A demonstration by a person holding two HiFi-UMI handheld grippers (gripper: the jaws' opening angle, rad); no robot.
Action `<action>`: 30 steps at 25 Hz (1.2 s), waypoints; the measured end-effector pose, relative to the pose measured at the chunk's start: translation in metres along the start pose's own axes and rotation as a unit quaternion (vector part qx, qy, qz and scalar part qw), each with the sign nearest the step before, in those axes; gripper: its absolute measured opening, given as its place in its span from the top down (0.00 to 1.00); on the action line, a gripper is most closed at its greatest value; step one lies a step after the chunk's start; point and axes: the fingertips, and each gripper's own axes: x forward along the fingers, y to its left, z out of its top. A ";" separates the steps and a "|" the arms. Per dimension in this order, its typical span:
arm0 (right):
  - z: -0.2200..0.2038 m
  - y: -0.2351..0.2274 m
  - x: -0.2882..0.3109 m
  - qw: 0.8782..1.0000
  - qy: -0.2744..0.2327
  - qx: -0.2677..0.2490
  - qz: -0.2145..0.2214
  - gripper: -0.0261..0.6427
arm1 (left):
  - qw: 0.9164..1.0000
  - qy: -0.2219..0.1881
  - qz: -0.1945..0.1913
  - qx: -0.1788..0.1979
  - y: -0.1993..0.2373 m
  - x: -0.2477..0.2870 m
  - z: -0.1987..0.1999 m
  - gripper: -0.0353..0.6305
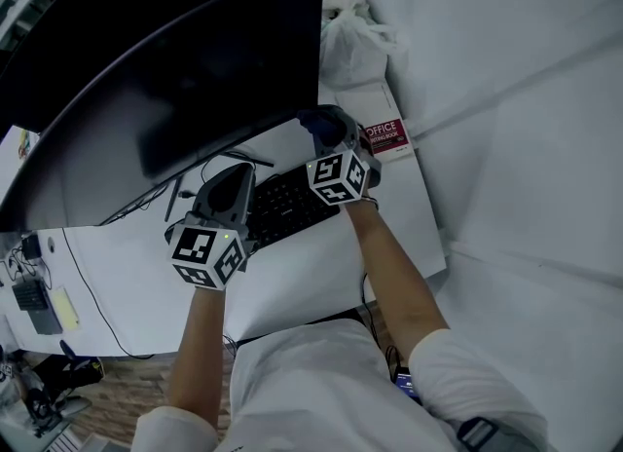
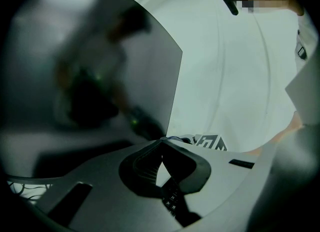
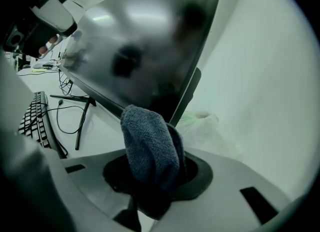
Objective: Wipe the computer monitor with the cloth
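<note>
A large dark curved monitor [image 1: 185,80] stands on the white desk [image 1: 302,275] and fills the upper left of the head view. My right gripper [image 1: 329,132] is shut on a folded grey-blue cloth [image 3: 150,151], held just off the monitor's lower right corner [image 3: 140,51]. The cloth [image 1: 311,124] sticks out past the jaws towards the screen. My left gripper [image 1: 238,175] hovers over the keyboard below the screen's bottom edge. Its jaws [image 2: 161,148] are shut with nothing between them. The screen [image 2: 90,76] shows blurred to its left.
A black keyboard [image 1: 287,202] lies under the grippers. Cables [image 1: 219,160] and the thin stand leg [image 3: 82,121] sit beneath the screen. A white plastic bag [image 1: 350,36] and a red-labelled notebook [image 1: 386,136] lie right of the monitor. White walls lie close on the right.
</note>
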 end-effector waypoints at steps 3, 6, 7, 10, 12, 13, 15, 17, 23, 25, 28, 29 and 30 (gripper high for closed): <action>0.001 -0.006 -0.002 1.000 -0.002 -0.003 -0.004 0.76 | 1.000 -0.001 -0.001 0.003 -0.003 -0.001 0.002 0.93; 0.002 -0.012 -0.005 1.000 -0.004 -0.008 -0.008 0.76 | 1.000 -0.004 -0.001 0.005 -0.006 -0.002 0.003 0.93; 0.002 -0.014 -0.006 1.000 -0.005 -0.008 -0.011 0.76 | 1.000 -0.004 -0.001 0.005 -0.008 -0.002 0.003 0.93; 0.005 -0.023 -0.011 1.000 -0.011 -0.004 -0.020 0.76 | 1.000 -0.007 0.001 0.005 -0.010 -0.005 0.004 0.93; 0.010 -0.028 -0.015 1.000 -0.018 -0.004 -0.026 0.76 | 1.000 -0.008 0.002 0.005 -0.010 -0.008 0.005 0.93; 0.013 -0.031 -0.017 0.999 -0.021 -0.005 -0.028 0.76 | 1.000 -0.009 0.004 0.005 -0.011 -0.010 0.005 0.93; 0.017 -0.035 -0.022 0.999 -0.026 -0.006 -0.032 0.76 | 1.000 -0.012 0.006 0.005 -0.013 -0.014 0.006 0.93; 0.020 -0.039 -0.030 0.999 -0.031 -0.002 -0.036 0.76 | 1.000 -0.016 0.010 0.004 -0.015 -0.019 0.007 0.93; 0.035 -0.029 -0.068 0.997 -0.071 0.035 -0.022 0.76 | 0.999 -0.029 0.027 -0.001 -0.016 -0.043 0.007 0.93; 0.041 -0.019 -0.082 0.995 -0.086 0.042 -0.013 0.76 | 0.999 -0.033 0.033 -0.004 -0.015 -0.051 0.005 0.93; 0.055 -0.002 -0.101 0.993 -0.106 0.056 0.005 0.76 | 0.999 -0.038 0.032 -0.011 -0.017 -0.066 0.003 0.93; 0.059 0.004 -0.107 0.992 -0.112 0.063 0.012 0.76 | 0.999 -0.041 0.031 -0.011 -0.018 -0.072 0.002 0.93; 0.064 0.011 -0.114 0.990 -0.118 0.069 0.021 0.76 | 0.998 -0.044 0.031 -0.011 -0.019 -0.079 0.002 0.93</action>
